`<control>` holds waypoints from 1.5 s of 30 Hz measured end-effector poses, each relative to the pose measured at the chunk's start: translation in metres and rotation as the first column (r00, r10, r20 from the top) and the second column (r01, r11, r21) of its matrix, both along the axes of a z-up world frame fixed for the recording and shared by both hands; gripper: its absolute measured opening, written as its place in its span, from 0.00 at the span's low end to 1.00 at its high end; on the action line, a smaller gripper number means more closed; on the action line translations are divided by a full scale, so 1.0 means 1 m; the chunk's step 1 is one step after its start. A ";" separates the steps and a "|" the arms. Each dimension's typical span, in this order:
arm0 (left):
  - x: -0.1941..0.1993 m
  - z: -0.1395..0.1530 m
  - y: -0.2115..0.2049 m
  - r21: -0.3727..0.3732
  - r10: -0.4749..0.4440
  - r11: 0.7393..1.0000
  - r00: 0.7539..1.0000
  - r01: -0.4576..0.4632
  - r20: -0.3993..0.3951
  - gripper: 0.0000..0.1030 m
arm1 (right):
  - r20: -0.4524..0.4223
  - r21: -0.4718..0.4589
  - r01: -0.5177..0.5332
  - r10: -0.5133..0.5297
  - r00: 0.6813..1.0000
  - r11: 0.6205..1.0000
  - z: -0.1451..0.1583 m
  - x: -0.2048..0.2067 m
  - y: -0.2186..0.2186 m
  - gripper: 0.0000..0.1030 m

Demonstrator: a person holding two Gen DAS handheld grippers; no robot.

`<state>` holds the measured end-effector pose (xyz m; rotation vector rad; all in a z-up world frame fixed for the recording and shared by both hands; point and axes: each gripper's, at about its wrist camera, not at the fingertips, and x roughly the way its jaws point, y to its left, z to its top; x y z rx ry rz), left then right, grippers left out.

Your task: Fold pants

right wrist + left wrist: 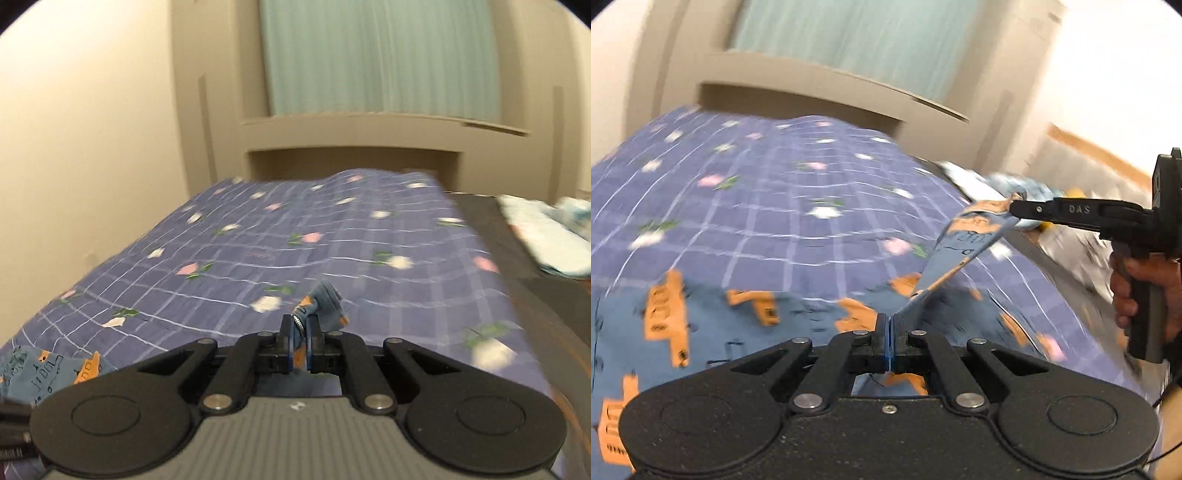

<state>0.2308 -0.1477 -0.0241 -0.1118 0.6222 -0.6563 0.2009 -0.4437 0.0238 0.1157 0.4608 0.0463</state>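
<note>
Nearest the left wrist camera, the left tool (889, 325) has its jaws pressed together on an edge of the pants (665, 314), blue cloth with orange prints lying on the bed. From there a strip of the pants rises taut to the right tool (1014, 208), which pinches the cloth's other end, held by a hand (1145, 288). Beyond lies the purple checked bedsheet (775, 192), then the headboard (820, 96) and a pale green curtain (849, 33).
</note>
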 end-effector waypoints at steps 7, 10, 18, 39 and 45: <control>-0.029 -0.026 -0.036 0.198 -0.123 0.973 0.992 0.120 0.003 0.00 | -0.120 0.074 0.103 -0.094 0.988 0.992 -0.066 -0.066 -0.026 0.06; -0.031 -0.036 -0.037 0.231 -0.119 0.965 0.993 0.120 -0.017 0.00 | -0.168 0.121 0.117 -0.096 0.981 0.986 -0.088 -0.074 -0.035 0.07; -0.032 -0.038 -0.038 0.258 -0.098 0.961 0.995 0.099 -0.020 0.00 | -0.164 0.166 0.103 -0.075 0.984 0.981 -0.091 -0.080 -0.060 0.37; -0.039 -0.036 -0.056 0.283 -0.118 0.951 0.993 0.120 -0.024 0.00 | -0.213 0.065 0.031 -0.017 0.977 0.997 -0.085 0.002 -0.079 0.04; -0.037 -0.038 -0.045 0.231 -0.073 0.969 0.995 0.088 -0.072 0.37 | -0.215 0.025 0.062 -0.055 0.975 0.998 -0.084 -0.005 -0.074 0.14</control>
